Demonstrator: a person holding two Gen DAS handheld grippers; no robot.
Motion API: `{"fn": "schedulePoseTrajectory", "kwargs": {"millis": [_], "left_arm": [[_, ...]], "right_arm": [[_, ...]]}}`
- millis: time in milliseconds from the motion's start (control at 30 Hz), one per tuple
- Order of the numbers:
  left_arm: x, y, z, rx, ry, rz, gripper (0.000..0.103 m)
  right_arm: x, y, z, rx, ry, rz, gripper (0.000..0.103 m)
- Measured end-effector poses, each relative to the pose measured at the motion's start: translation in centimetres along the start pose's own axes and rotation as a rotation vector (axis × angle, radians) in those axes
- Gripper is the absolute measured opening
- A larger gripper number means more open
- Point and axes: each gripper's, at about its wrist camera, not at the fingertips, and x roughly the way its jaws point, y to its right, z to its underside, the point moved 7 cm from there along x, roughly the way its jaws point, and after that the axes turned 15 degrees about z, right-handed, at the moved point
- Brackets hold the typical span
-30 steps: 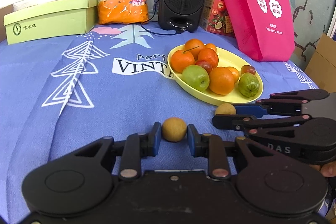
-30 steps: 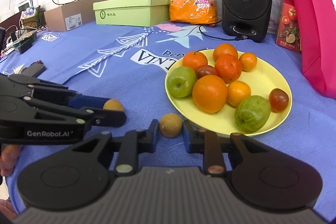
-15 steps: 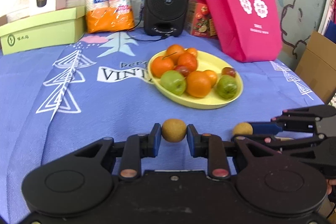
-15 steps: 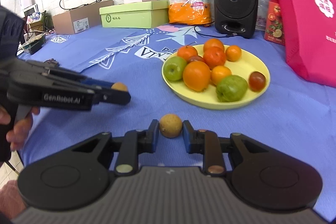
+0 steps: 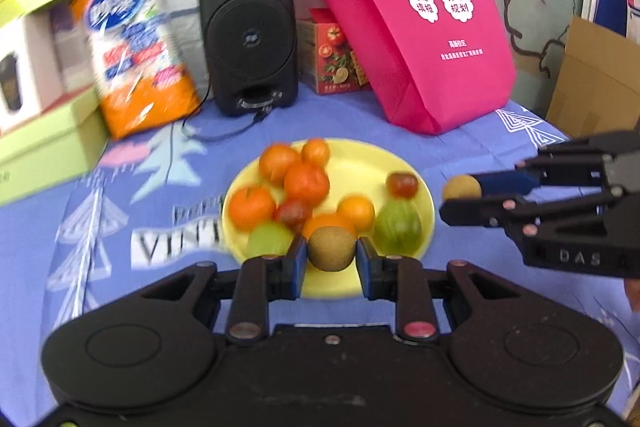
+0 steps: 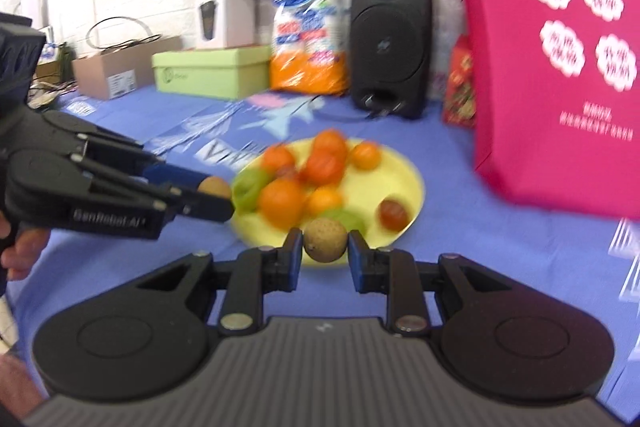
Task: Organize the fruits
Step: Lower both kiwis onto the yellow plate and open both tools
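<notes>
I am in the carrying step: my left gripper [image 5: 331, 254] has its jaws pinching one small brown fruit [image 5: 331, 253], and my right gripper [image 6: 325, 241] pinches a second brown fruit [image 6: 325, 240], both seen low in the centre of their frames, in front of the yellow plate [image 5: 400, 163]. I think next I must bring each over a free part of the plate, lower it, then open.

"DAS" on right tool [image 5: 460, 201]; "GenRobot.AI" on left tool [image 6: 214, 195]
</notes>
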Motion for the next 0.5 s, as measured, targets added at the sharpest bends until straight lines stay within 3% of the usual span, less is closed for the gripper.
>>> {"fn": "schedulePoseTrajectory", "kwargs": {"millis": [300,500], "left_arm": [[5.8,-0.7,-3.6,0.079,-0.073,-0.011,0.026],[7.3,-2.3,-4.2,0.023,-0.080,-0.027,0.034]], "right_arm": [[5.8,2.0,-4.5,-0.035,0.001,-0.005,0.024],[8.5,2.2,-5.1,-0.044,-0.023,0.000,0.027]]}}
